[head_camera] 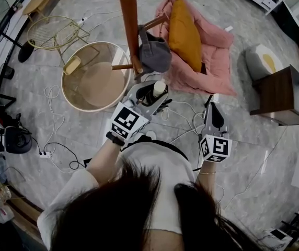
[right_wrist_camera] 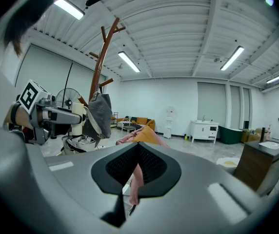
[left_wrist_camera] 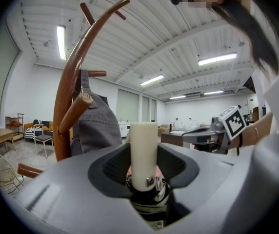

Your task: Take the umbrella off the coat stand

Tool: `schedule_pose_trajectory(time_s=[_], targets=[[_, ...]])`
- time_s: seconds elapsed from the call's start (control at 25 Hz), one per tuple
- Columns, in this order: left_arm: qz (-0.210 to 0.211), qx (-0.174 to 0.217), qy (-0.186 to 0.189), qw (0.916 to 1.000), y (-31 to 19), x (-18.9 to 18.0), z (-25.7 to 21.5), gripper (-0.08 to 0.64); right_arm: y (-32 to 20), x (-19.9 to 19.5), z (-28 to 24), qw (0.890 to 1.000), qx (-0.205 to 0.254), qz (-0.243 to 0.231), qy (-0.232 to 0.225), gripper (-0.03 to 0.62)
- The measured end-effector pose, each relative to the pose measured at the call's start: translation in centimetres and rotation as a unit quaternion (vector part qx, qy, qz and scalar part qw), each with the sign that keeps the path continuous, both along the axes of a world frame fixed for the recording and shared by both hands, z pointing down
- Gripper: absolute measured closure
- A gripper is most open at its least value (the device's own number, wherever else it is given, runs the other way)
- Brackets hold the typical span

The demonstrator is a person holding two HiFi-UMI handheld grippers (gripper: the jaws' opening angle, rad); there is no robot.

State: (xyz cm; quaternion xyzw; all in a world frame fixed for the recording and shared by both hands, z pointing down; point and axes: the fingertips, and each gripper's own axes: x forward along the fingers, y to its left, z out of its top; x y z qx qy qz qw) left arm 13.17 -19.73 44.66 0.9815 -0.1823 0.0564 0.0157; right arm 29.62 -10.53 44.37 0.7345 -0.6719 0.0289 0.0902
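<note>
The umbrella's cream handle [left_wrist_camera: 144, 152] stands upright between the pads of my left gripper [head_camera: 154, 95], which is shut on it; the folded dark canopy shows just below the pads. From above, the handle's tip [head_camera: 159, 89] pokes out close to the wooden coat stand [head_camera: 129, 20]. A grey cap [head_camera: 154, 54] hangs on one of the stand's pegs beside it. My right gripper [head_camera: 213, 109] hangs to the right, apart from the stand, its pads together with nothing between them. In the right gripper view, the left gripper [right_wrist_camera: 56, 116] and the handle [right_wrist_camera: 77, 117] are at the left, before the stand [right_wrist_camera: 100, 67].
A round glass-topped table [head_camera: 94, 77] and a wire chair [head_camera: 55, 33] stand left of the coat stand. A pink blanket [head_camera: 215, 56] with an orange cushion [head_camera: 186, 30] lies behind it. A dark wooden cabinet [head_camera: 280, 95] is at the right. Cables [head_camera: 55, 140] trail over the floor.
</note>
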Motion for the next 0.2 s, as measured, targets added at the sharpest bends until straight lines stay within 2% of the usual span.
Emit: schedule_pose_trajectory(time_s=[0.2], targets=[[0.015, 0.007, 0.002, 0.9999, 0.29, 0.18, -0.54, 0.345, 0.56, 0.38, -0.14, 1.000, 0.008, 0.011, 0.001, 0.591]])
